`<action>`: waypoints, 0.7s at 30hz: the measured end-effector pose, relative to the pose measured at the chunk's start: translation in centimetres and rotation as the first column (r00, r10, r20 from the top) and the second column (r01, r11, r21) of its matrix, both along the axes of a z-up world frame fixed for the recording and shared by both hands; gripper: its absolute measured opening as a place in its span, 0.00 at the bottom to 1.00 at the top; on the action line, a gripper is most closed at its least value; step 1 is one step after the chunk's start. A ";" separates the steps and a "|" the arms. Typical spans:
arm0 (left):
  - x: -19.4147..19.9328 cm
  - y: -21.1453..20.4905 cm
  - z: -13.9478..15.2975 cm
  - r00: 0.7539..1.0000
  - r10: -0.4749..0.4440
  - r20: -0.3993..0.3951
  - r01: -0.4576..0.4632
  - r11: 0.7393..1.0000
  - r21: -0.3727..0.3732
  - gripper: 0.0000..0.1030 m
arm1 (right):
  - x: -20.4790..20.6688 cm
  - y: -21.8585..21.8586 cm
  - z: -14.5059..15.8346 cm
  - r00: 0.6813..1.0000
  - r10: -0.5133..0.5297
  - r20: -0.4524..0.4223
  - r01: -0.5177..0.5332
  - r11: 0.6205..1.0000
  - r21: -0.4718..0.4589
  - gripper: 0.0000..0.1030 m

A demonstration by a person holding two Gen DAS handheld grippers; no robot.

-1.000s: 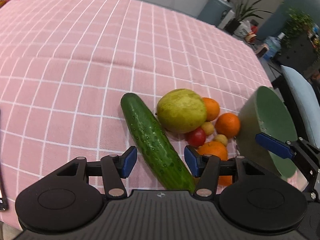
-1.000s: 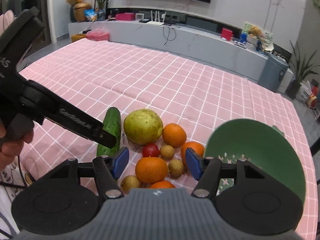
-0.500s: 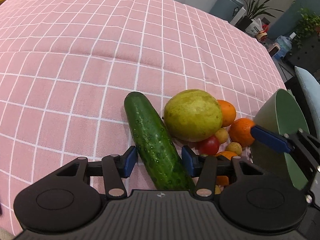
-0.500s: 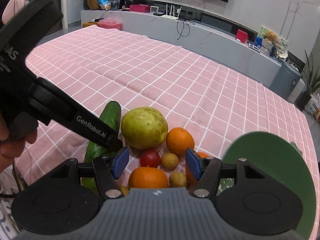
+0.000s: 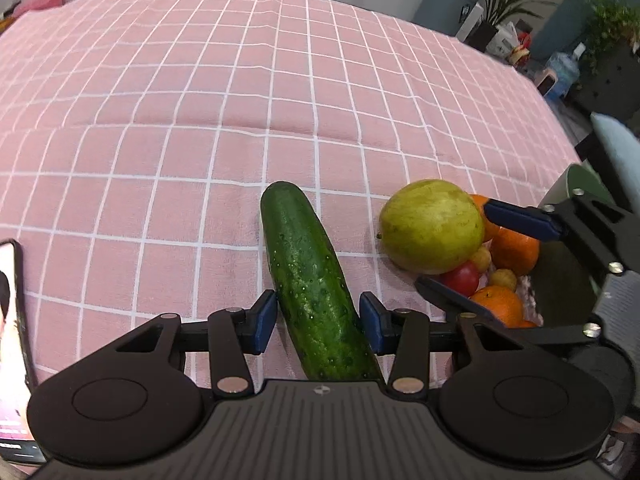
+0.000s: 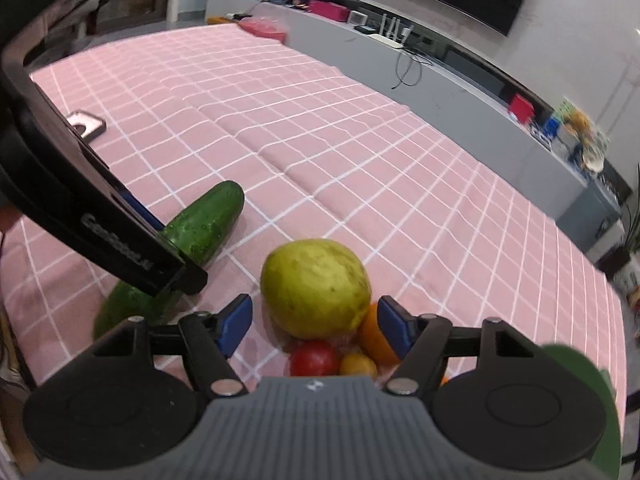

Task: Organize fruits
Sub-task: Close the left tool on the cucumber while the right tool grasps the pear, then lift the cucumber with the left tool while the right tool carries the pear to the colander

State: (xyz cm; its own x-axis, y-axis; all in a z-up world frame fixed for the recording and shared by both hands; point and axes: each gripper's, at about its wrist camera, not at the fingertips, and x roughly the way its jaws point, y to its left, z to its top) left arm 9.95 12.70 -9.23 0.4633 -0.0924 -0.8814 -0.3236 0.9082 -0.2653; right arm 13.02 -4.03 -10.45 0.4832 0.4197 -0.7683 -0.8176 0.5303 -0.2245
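A dark green cucumber (image 5: pixel 308 280) lies on the pink checked cloth (image 5: pixel 200 120). My left gripper (image 5: pixel 317 322) straddles its near half; its jaws are closing and the blue pads sit just off its flanks. To the right lies a pile: a big yellow-green guava (image 5: pixel 430 226), oranges (image 5: pixel 514 252), a red tomato (image 5: pixel 460 278) and small yellow fruits (image 5: pixel 482 258). My right gripper (image 6: pixel 315 326) is over that pile. Its jaws are opening, with the guava (image 6: pixel 316 288) between the pads and not touched. The tomato (image 6: pixel 314 358) sits just below it.
A green bowl (image 5: pixel 580 180) stands tilted at the right of the pile, partly behind the right gripper's body. A phone (image 5: pixel 12 340) lies at the cloth's left edge. A grey cabinet (image 6: pixel 440 76) with clutter runs behind the table.
The left jaws have narrowed around the cucumber. The right gripper has rolled, dropped closer and shifted from the oranges and tomato to the guava, with its jaws wider.
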 end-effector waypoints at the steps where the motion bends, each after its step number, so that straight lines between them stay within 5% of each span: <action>1: -0.1 0.2 0.0 1.000 0.006 0.005 -0.006 1.000 -0.011 0.50 | 0.1 0.4 -0.2 1.000 0.007 0.006 -0.007 1.000 -0.010 0.64; 8: -1.2 1.4 -0.5 0.999 0.044 0.033 -0.042 0.997 -0.059 0.50 | 0.7 1.9 -1.5 0.998 0.040 0.043 -0.037 0.997 -0.067 0.67; 21: -1.0 -0.6 0.6 0.998 0.015 0.068 -0.015 1.000 0.007 0.43 | -0.3 2.5 -1.8 0.993 0.045 0.112 -0.034 0.994 -0.100 0.63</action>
